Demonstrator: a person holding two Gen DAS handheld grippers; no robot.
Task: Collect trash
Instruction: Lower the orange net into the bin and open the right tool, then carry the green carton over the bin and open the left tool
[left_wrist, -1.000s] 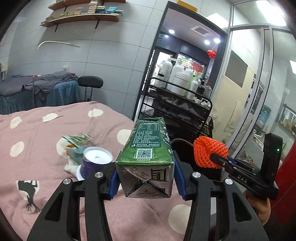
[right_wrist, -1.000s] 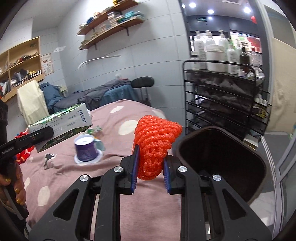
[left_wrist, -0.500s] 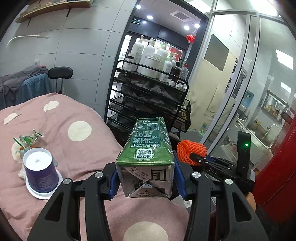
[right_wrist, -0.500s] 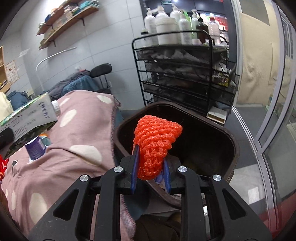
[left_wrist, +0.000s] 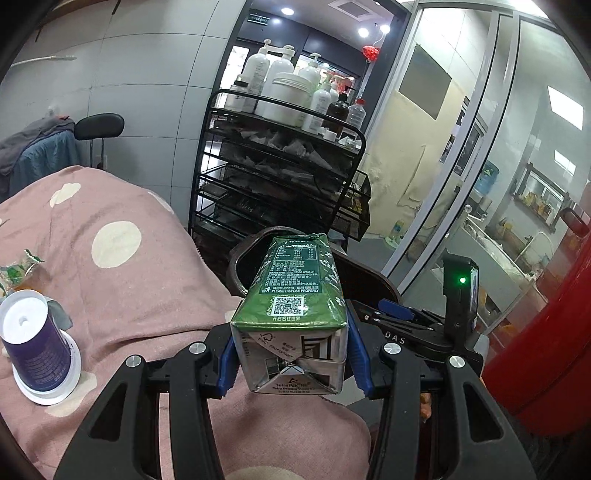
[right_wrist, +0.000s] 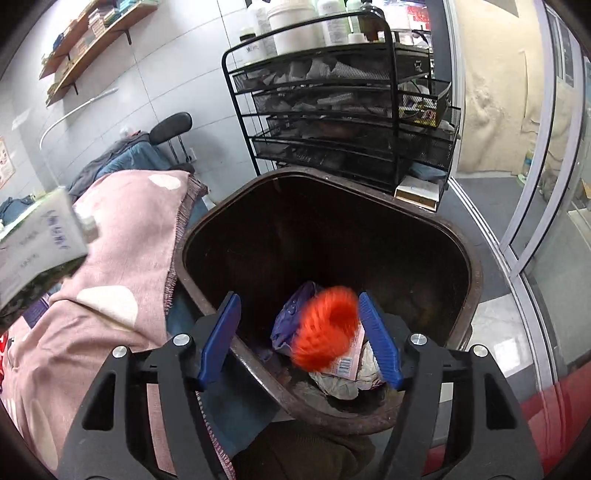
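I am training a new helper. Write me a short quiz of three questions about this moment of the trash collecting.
1. True or false: the left gripper holds a green carton.
2. Where is the orange net? A) on the blanket B) dropping between the opening right gripper pads over the bin C) on the rack
3. Fill in: the purple cup stands upside down on the pink ____.

Key: 1 true; 2 B; 3 blanket.

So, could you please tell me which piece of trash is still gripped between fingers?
The green carton, clamped in the left gripper. The orange foam net is dropping free into the bin.
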